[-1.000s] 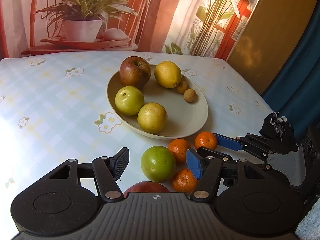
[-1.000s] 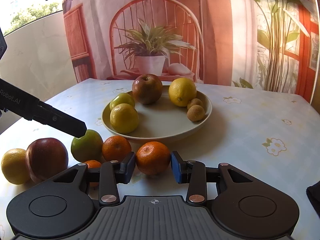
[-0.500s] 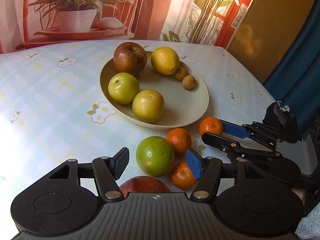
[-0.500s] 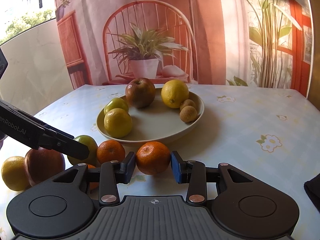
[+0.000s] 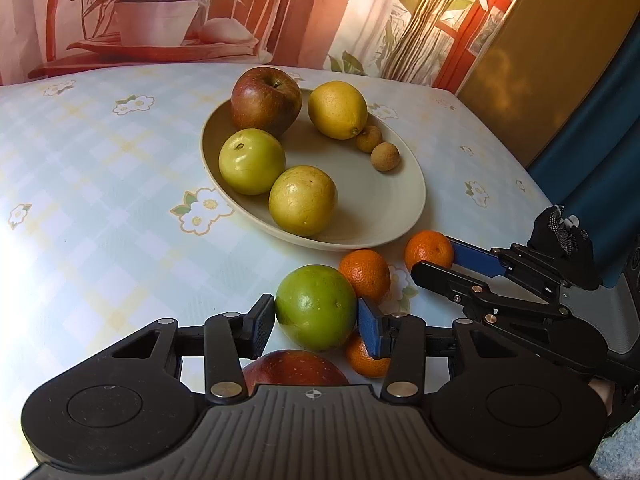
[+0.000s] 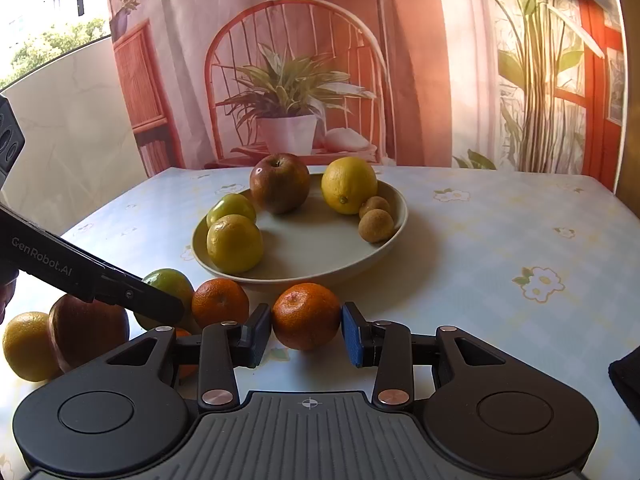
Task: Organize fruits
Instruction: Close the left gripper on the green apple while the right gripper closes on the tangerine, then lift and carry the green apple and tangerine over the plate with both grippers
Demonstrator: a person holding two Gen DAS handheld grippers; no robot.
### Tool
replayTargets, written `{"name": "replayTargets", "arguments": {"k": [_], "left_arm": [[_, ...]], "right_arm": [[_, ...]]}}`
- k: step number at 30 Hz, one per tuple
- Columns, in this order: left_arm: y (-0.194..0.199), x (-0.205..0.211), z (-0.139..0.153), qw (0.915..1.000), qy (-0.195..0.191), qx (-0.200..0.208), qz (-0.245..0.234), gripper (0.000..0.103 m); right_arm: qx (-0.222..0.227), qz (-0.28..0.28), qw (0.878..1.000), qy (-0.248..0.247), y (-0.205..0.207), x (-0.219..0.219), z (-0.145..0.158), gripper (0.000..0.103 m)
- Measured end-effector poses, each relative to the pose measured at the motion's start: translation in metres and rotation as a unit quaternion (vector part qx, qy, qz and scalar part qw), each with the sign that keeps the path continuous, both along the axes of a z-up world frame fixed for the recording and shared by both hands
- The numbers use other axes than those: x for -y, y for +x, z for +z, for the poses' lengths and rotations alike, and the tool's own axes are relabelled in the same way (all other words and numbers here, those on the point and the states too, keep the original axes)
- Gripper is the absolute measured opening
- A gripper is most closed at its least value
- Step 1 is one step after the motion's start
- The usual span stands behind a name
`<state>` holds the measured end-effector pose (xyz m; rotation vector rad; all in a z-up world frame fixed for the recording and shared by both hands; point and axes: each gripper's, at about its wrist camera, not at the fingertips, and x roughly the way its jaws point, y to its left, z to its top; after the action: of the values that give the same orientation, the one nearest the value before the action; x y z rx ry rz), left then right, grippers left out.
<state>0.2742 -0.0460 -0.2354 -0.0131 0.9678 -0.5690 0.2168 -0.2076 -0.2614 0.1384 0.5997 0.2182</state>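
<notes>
Green apple [image 5: 316, 307] is getting grabbed right now: the left claw [image 5: 316, 322] has just been closing in on it, and both pads are looking snug against its sides, so I'd call that a pinch. It's sitting on the counter [image 5: 100, 216] just in front of the plate [image 5: 400, 200], touching a tangerine [image 5: 365, 276] behind it.

The right claw [image 6: 306, 330] is doing the same thing with another tangerine [image 6: 306, 316], jaws pressing on both sides, right next to the plate rim. Neither fruit is looking lifted yet, both seem to be resting on the cloth.

So the step in hand, I'm guessing, is picking up loose fruit to go onto the plate, which is already holding a red apple [image 5: 266, 100], a lemon [image 5: 337, 109], two yellow-green fruits and two little brown ones.

Next move is probably calling for a straight lift before swinging over the rim, since the green apple is crowded by neighbours: a red apple [image 5: 294, 368] and a small tangerine [image 5: 362, 358] sitting close under the left claw. The open spot is on the plate's near right side.
</notes>
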Motion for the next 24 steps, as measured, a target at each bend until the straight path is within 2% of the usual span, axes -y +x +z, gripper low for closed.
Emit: {"name": "replayTargets", "arguments": {"k": [7,15,24], "left_arm": [[-0.005,0.001,0.004,0.9997,0.015,0.019,-0.003,0.047],[-0.008,-0.009,0.027,0.9983,0.006,0.057,0.006,0.047],[-0.009,-0.008,0.026,0.9982,0.008,0.059,0.006,0.047]], "right_arm": [[0.002,-0.001,1.0,0.003,0.0,0.0,-0.001,0.035],[0.006,-0.007,1.0,0.014,-0.002,0.005,-0.001,0.035],[0.005,-0.007,1.0,0.016,-0.003,0.007,-0.002,0.035]]}}
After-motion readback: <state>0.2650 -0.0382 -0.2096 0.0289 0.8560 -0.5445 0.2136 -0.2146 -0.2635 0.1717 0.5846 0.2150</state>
